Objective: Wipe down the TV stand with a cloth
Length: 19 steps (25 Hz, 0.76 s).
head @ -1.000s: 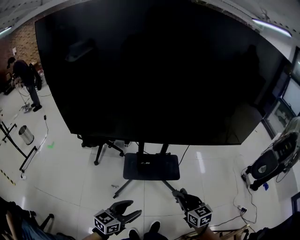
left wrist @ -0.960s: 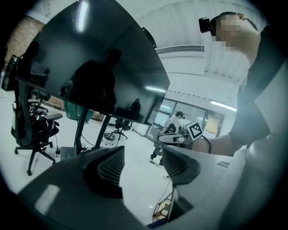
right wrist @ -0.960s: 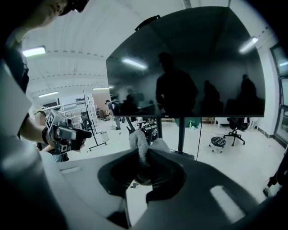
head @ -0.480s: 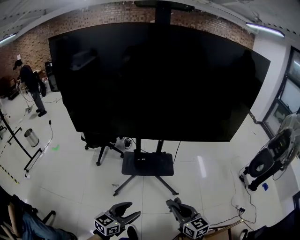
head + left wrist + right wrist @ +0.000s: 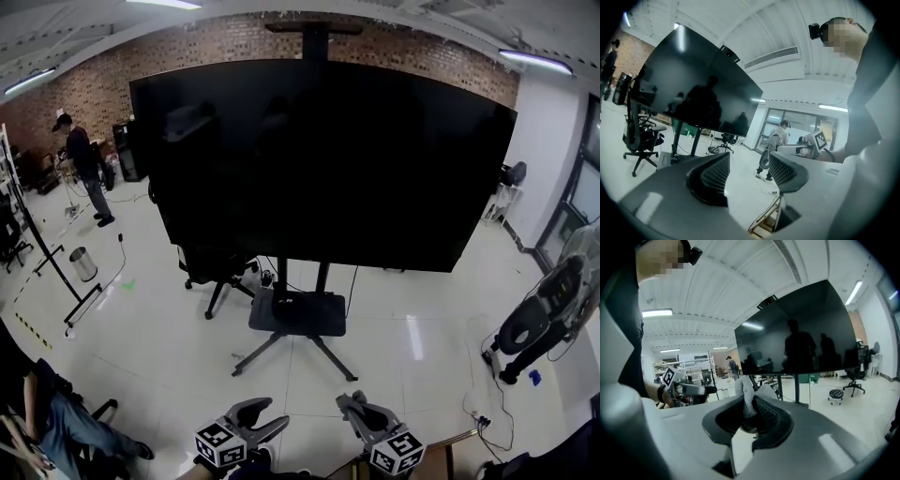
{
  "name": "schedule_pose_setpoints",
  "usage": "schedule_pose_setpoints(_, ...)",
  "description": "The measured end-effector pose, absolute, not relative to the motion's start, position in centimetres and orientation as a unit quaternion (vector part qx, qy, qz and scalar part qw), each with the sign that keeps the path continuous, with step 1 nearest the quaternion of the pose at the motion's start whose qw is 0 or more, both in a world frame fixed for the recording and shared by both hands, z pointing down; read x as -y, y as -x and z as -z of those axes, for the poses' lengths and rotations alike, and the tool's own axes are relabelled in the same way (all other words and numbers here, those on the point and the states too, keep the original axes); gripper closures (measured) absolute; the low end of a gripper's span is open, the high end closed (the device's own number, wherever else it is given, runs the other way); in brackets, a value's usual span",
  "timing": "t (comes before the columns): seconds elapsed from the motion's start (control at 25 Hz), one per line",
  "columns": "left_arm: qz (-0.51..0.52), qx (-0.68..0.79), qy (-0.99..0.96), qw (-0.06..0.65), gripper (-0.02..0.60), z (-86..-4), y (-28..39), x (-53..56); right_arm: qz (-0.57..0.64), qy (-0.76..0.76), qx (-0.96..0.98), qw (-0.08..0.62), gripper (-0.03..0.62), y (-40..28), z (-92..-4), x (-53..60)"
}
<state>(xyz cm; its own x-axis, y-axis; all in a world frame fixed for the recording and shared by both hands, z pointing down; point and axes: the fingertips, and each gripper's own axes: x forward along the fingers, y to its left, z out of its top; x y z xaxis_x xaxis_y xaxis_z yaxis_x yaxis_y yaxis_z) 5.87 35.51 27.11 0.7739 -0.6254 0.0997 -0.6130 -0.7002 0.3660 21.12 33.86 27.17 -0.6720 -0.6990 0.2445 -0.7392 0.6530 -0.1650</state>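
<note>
The TV stand (image 5: 298, 312) is a black wheeled frame with a flat base shelf, and it carries a very large dark screen (image 5: 319, 159). It stands a few steps in front of me. Both grippers are low at the bottom of the head view, well short of the stand. My left gripper (image 5: 265, 415) is open, with nothing between its jaws (image 5: 747, 171). My right gripper (image 5: 347, 403) is shut on a pale cloth (image 5: 749, 392), which bunches up out of the jaws (image 5: 750, 417).
A black office chair (image 5: 212, 269) stands left of the stand, partly behind the screen. A person (image 5: 84, 167) stands far left, near a metal bin (image 5: 82, 263) and a rack (image 5: 52, 272). A floor fan (image 5: 548, 314) and cables (image 5: 480, 409) are at the right. A seated person's leg (image 5: 61, 433) is at the lower left.
The head view has risen and drawn back, so the whole screen and the brick wall show. Both grippers stay low; the right one has shifted slightly left.
</note>
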Motion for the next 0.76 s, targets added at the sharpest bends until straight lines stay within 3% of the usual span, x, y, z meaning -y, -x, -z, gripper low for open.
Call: schedule_pose_setpoints(0.76, 0.024, 0.34, -0.927, 0.155, 0.296, -25.3, -1.9, -39.8, -0.124, -0.399, 0.908, 0.041, 0.553, -17.8, -24.5, -37.9)
